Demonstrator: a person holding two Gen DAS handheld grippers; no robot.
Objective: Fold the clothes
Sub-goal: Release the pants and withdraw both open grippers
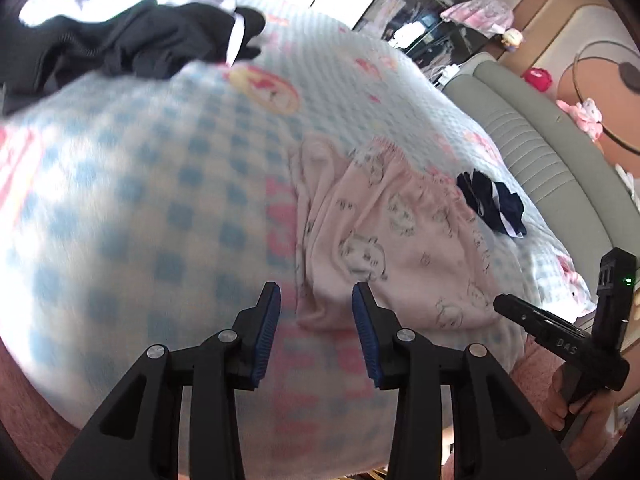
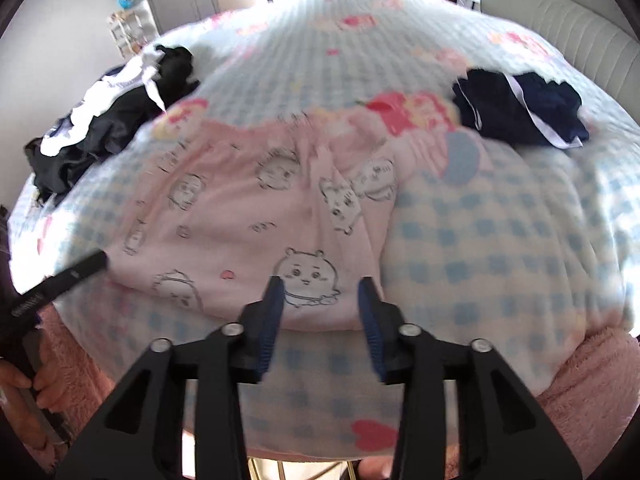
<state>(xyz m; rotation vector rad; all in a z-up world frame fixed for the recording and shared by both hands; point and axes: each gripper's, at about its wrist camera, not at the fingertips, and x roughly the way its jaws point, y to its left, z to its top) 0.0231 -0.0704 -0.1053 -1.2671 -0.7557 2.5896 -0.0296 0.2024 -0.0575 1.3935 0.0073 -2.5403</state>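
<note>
In the left wrist view, the left gripper hangs with its jaws partly apart and nothing gripped, over the near left corner of the pink garment. That garment lies flat on the checked blanket, close to its near edge. A dark pile sits at the far left corner.

In the right wrist view, the right gripper is likewise partly open and empty above the pink garment's near hem. A navy garment lies toward the blanket's far right.

"DAS" in pale letters on the black right tongs, blanket lettering too blurred
</note>
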